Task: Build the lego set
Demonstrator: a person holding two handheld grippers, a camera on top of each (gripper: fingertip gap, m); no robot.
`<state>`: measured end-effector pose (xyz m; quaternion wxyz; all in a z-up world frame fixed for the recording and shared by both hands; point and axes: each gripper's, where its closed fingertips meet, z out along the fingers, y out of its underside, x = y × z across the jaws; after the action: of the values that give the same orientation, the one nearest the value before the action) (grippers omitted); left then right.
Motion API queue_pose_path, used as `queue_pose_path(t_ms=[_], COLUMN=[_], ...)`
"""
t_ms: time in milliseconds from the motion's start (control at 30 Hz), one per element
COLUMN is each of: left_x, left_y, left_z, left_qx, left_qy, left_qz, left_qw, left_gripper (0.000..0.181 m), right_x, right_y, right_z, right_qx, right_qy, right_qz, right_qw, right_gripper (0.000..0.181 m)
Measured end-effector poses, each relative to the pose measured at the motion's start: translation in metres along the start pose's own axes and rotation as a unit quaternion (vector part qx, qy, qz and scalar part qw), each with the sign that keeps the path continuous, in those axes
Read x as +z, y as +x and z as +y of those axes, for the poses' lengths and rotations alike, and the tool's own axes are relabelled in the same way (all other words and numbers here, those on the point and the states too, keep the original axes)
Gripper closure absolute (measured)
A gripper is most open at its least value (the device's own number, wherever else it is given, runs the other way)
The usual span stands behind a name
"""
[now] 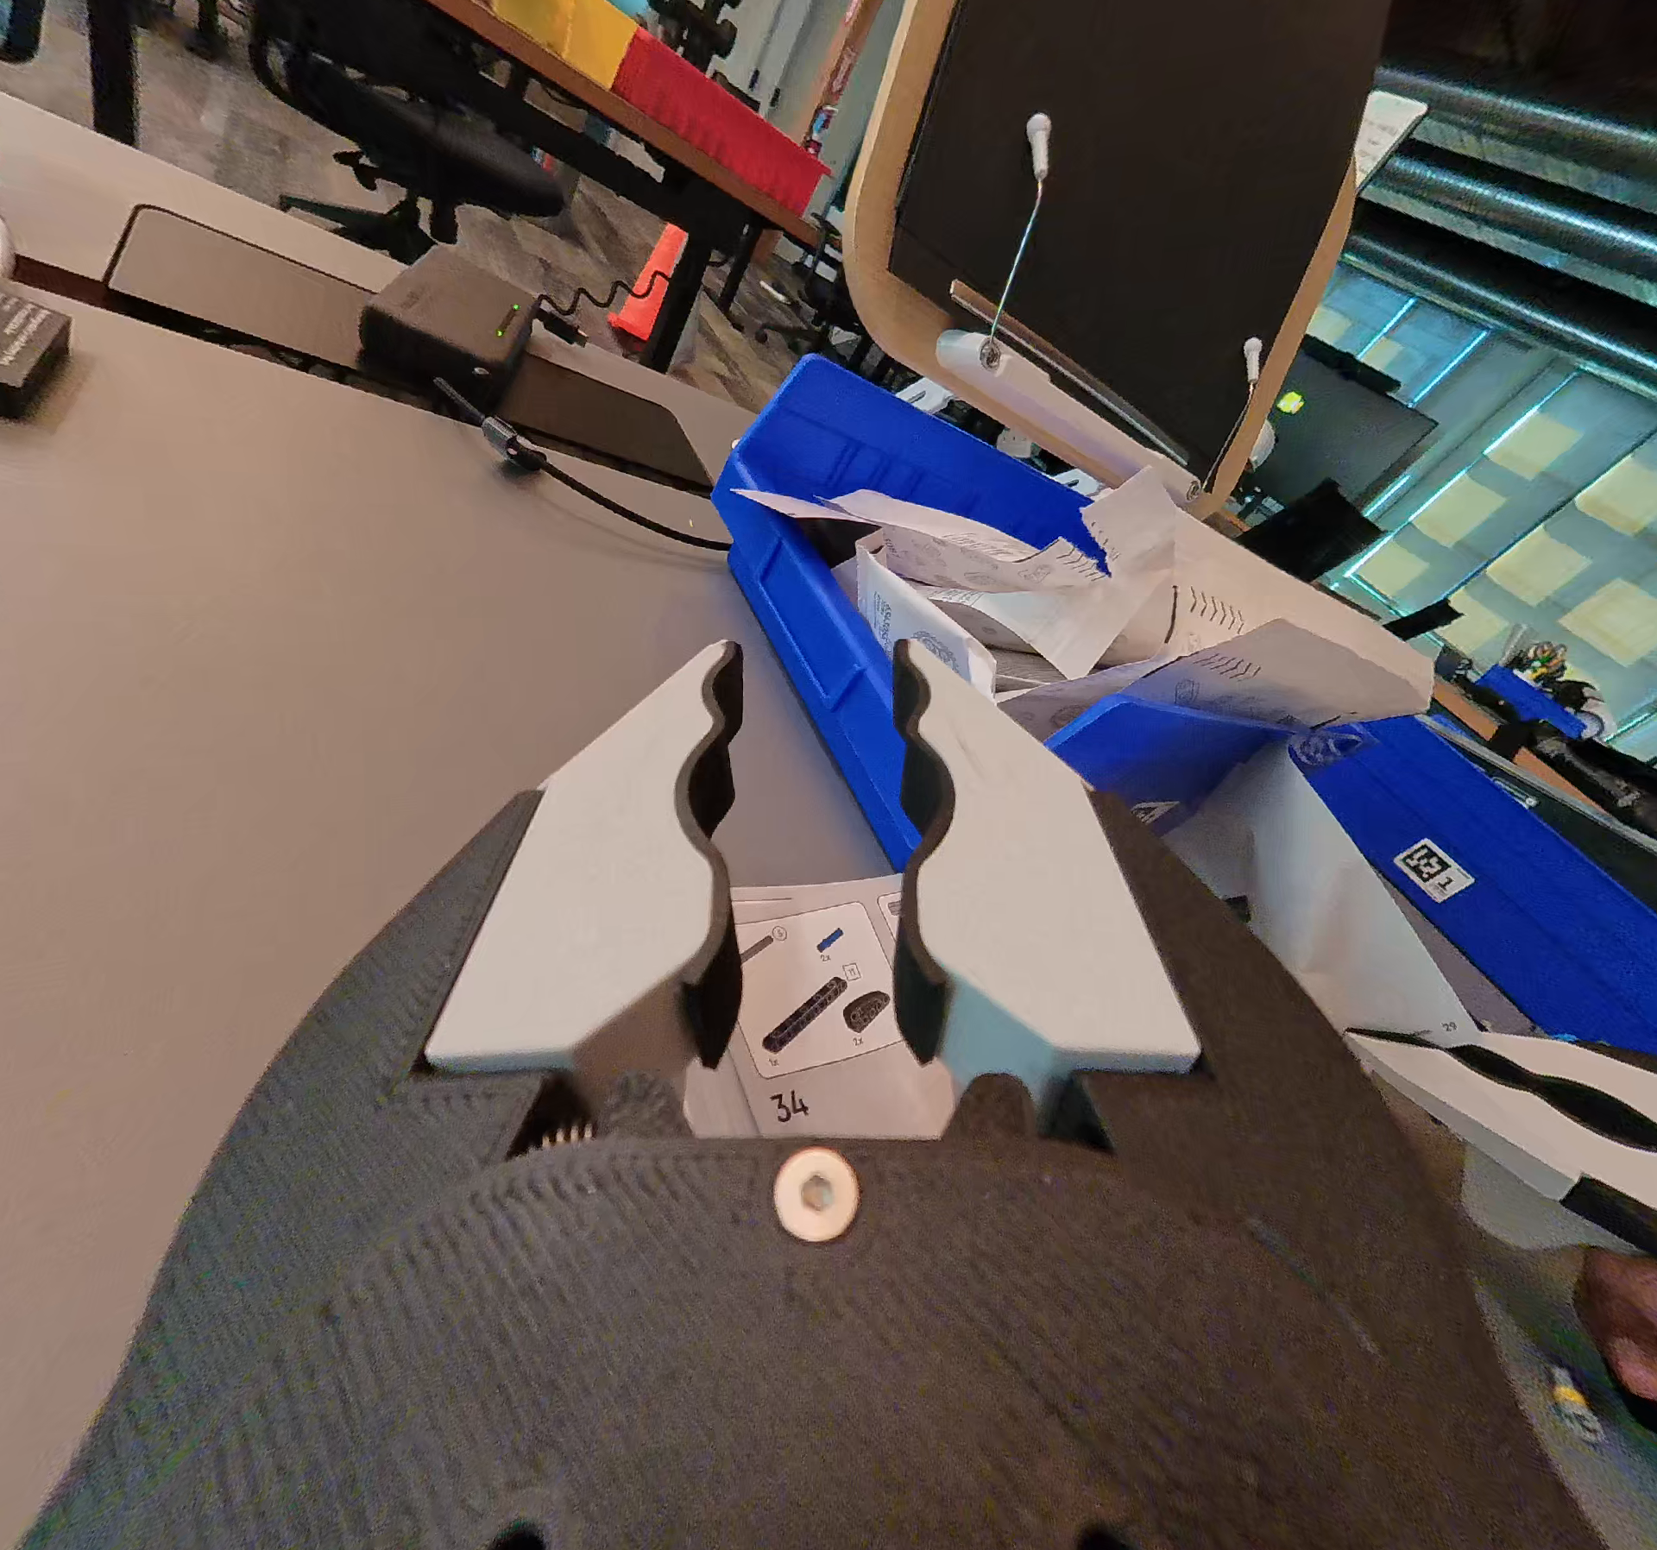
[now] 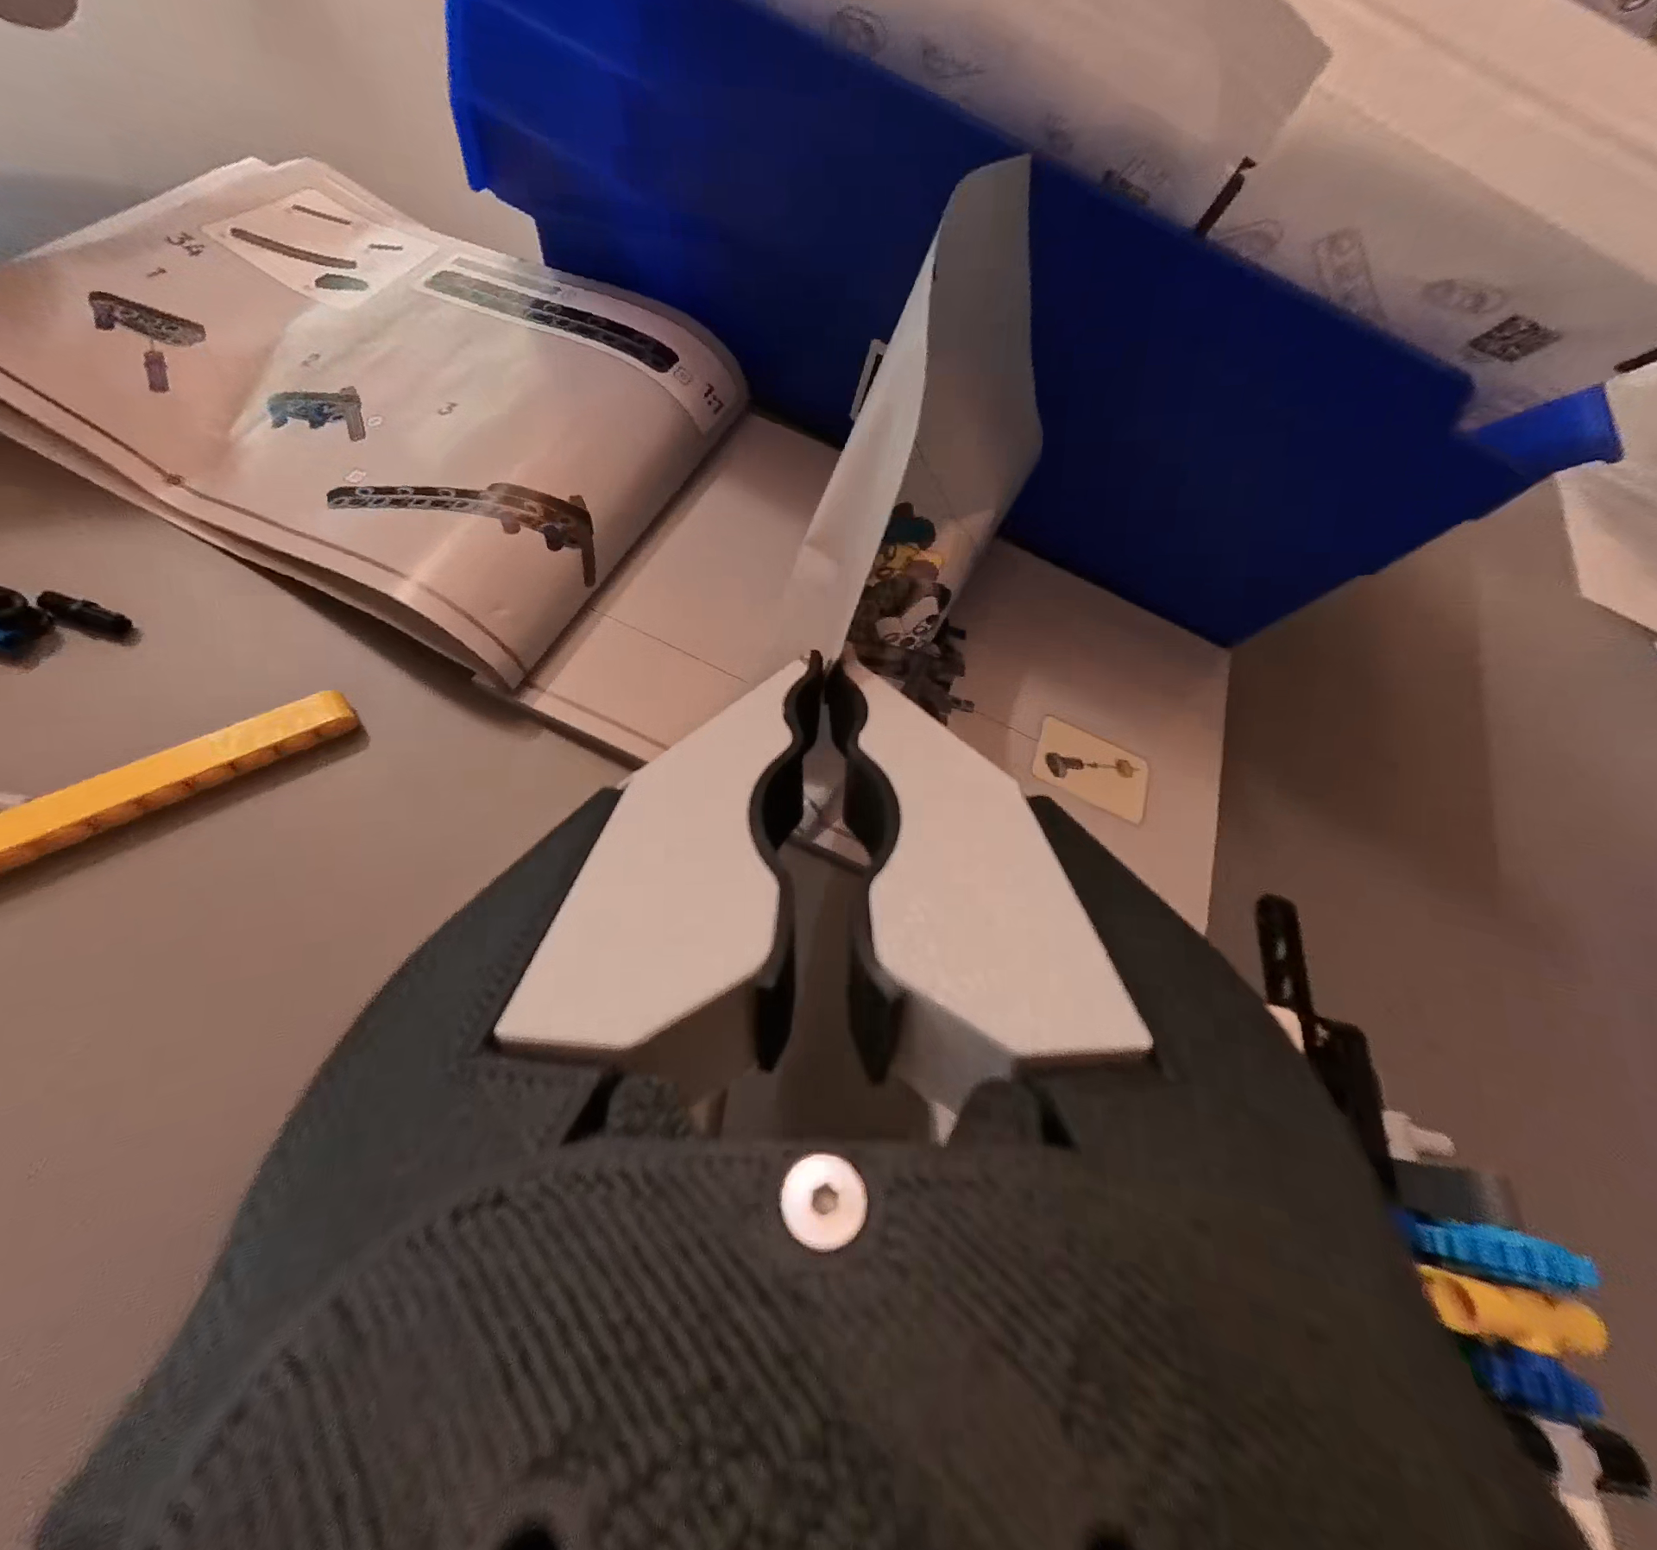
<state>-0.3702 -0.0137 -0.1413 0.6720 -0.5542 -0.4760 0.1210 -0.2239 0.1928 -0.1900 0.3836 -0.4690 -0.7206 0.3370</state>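
A lifted page [image 2: 932, 431] of the instruction booklet [image 2: 359, 431] is clamped in the right gripper [image 2: 827, 673], angled downward; the left gripper [image 1: 818, 664] is held above the counter [image 1: 314, 655], jaws apart.

The right gripper [image 2: 825, 671] is pinching a page [image 2: 932, 395] of the instruction booklet [image 2: 377, 431], holding it upright before the blue bin [image 2: 897, 234] (paper bags inside); a yellow beam [image 2: 179, 776] is lying left on the table [image 2: 269, 969].
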Motion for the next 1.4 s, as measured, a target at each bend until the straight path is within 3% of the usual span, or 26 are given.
queue_pose_path(t_ms=[233, 567, 900, 1400], left_x=[-0.001, -0.001, -0.001, -0.001], left_y=[-0.001, -0.001, -0.001, -0.001], left_z=[-0.001, -0.001, -0.001, -0.001], left_qx=[-0.006, -0.009, -0.009, -0.007], left_qy=[0.002, 0.003, 0.004, 0.003], left_qz=[0.002, 0.004, 0.004, 0.003], left_qw=[1.0, 1.0, 1.0, 1.0], left_gripper=[0.149, 0.149, 0.149, 0.149], right_x=[0.0, -0.006, -0.004, -0.005], right_y=[0.005, -0.003, 0.008, -0.009], right_z=[0.002, -0.006, -0.005, -0.006], right_qx=[0.018, -0.022, 0.076, 0.006], right_qy=[0.005, 0.042, 0.038, 0.04], right_qz=[-0.009, -0.031, -0.077, -0.083], right_qw=[1.0, 0.998, 0.993, 0.996], right_gripper=[0.181, 0.181, 0.181, 0.181])
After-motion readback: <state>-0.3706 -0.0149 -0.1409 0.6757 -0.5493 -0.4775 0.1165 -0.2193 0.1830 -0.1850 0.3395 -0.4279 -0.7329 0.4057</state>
